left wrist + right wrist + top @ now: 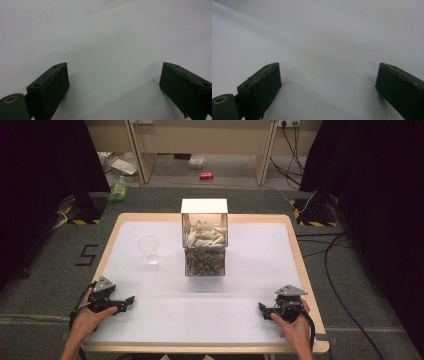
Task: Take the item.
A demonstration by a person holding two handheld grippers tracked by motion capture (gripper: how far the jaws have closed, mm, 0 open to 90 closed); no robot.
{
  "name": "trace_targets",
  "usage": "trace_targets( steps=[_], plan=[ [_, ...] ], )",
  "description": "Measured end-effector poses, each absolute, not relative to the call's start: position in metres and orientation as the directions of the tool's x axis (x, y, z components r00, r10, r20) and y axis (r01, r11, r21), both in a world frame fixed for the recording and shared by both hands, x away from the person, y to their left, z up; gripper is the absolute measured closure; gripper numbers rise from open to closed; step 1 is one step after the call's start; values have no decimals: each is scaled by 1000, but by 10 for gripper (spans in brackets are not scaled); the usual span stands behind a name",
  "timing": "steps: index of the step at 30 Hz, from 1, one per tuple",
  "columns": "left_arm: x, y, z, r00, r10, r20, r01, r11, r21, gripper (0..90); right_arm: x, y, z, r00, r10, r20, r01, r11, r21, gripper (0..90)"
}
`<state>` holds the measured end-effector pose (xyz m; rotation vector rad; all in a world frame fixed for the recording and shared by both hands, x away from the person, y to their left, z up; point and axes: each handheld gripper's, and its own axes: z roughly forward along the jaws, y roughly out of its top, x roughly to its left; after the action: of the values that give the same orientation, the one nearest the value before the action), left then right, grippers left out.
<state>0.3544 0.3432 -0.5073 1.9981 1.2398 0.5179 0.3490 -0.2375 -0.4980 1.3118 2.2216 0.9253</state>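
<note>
A clear box (204, 240) with a white top stands in the middle of the white table (250, 285); it holds white packets above and darker small items below. Left of it stands an empty clear plastic cup (149, 249). My left gripper (131, 300) rests on the table near the front left, held by a hand, and points right. In the left gripper view the left gripper (113, 82) is open over bare white surface. My right gripper (261, 308) rests near the front right and points left. The right gripper (328, 82) is open too, with nothing between its jaws.
The table has a wooden rim (305, 275). On the floor beyond it lie a red can (206, 175), a green packet (118, 193) and cables (330, 255). Black curtains hang on both sides.
</note>
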Motion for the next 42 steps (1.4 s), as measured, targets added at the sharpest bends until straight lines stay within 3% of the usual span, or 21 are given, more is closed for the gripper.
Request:
trace_targets(
  steps=[7, 9, 10, 14, 34, 42],
  plan=[
    [354, 343, -507, 458, 889, -30, 598, -283, 750, 86, 349, -237, -498, -481, 877, -6, 613, 342, 712, 69],
    [353, 342, -506, 465, 885, -17, 586, -293, 755, 108, 349, -237, -498, -481, 877, -7, 613, 342, 712, 69],
    [351, 340, -505, 474, 880, -25, 583, -293, 758, 169, 349, -237, -498, -481, 877, -6, 614, 341, 712, 69],
    [349, 334, -499, 486, 872, -54, 572, -271, 774, 165, 349, -237, -498, -481, 877, -6, 613, 341, 712, 69],
    [333, 290, -416, 649, 747, -143, 404, -180, 897, 280, 349, -237, -498, -481, 877, -7, 613, 342, 712, 69],
    [340, 266, -388, 715, 690, -112, 351, -216, 911, 324, 349, -237, -498, -481, 877, -7, 613, 342, 712, 69]
  ],
)
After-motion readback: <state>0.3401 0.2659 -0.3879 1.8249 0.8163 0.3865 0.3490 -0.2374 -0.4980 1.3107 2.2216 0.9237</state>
